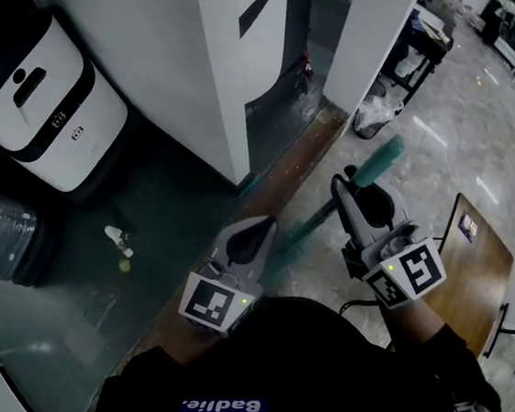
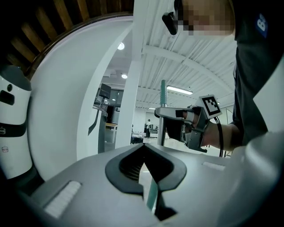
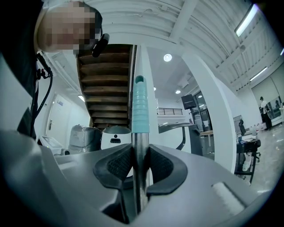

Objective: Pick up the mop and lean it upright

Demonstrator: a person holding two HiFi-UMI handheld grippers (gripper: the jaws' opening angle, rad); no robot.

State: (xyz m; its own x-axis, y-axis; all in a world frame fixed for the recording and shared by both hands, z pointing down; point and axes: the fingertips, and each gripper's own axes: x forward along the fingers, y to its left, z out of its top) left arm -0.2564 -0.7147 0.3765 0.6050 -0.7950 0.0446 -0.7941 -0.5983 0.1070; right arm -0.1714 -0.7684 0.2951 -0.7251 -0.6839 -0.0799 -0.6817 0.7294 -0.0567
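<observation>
Person's right gripper (image 3: 140, 148) is clamped on the mop handle (image 3: 140, 177), just below its teal end grip (image 3: 140, 106). The left gripper (image 2: 143, 147), jaw tips together, is closed round the same handle farther along. The mop is held above the marble floor (image 1: 479, 120), near the corner of a white column (image 1: 176, 62). A white cleaning robot (image 1: 42, 100) stands beyond.

Head view steeply down, gripper views close along their jaws — all share mop pole (image 1: 380, 161)
</observation>
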